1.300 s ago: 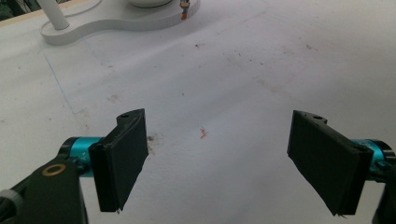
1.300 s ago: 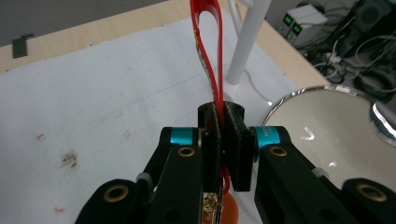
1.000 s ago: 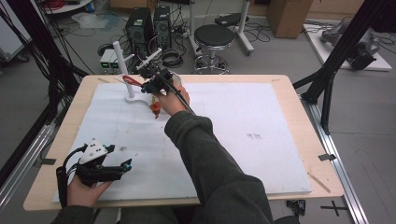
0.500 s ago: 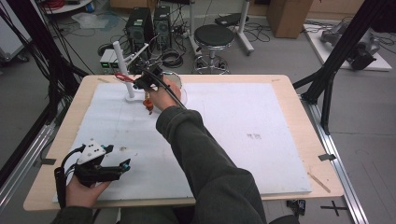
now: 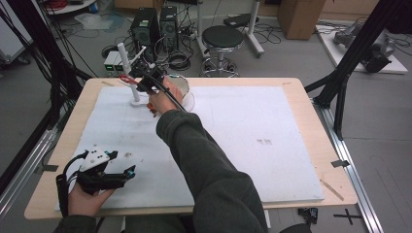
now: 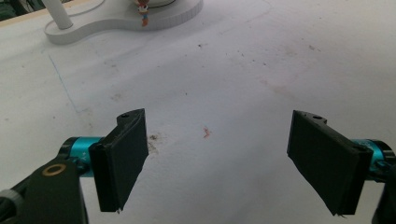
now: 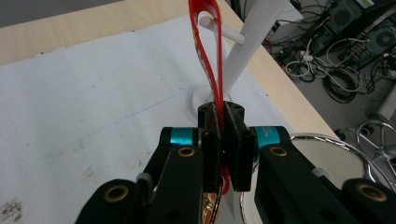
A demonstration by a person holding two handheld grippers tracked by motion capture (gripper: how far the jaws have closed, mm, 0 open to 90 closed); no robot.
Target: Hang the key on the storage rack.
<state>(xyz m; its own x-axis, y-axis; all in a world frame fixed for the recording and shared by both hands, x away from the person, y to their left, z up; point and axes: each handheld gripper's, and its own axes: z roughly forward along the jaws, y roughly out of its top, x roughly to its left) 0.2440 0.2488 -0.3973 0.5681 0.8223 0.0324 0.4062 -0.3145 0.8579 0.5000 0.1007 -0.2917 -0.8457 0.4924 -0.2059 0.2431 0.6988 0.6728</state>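
Note:
My right gripper [image 7: 223, 140] is shut on a red strap loop [image 7: 205, 51]. The loop stands up from the jaws, and the tip of a white peg [image 7: 229, 32] shows through its top. The peg sticks out from the leaning post [image 7: 252, 42] of a white stand [image 5: 127, 63] at the table's far left. A small orange charm [image 5: 153, 112] dangles under the right gripper [image 5: 145, 80]. My left gripper [image 6: 233, 163] is open with nothing between its jaws, held low over the white sheet near the front left corner [image 5: 124, 175].
A round chrome-rimmed dish [image 5: 182, 87] sits just right of the stand, close to the right hand. The stand's flat white base [image 6: 121, 21] lies ahead of the left gripper. The white sheet [image 5: 252, 121] covers most of the wooden table [image 5: 311, 97].
The right hand has carried the red strap left and farther back, toward the stand's peg. The left hand has stayed in place.

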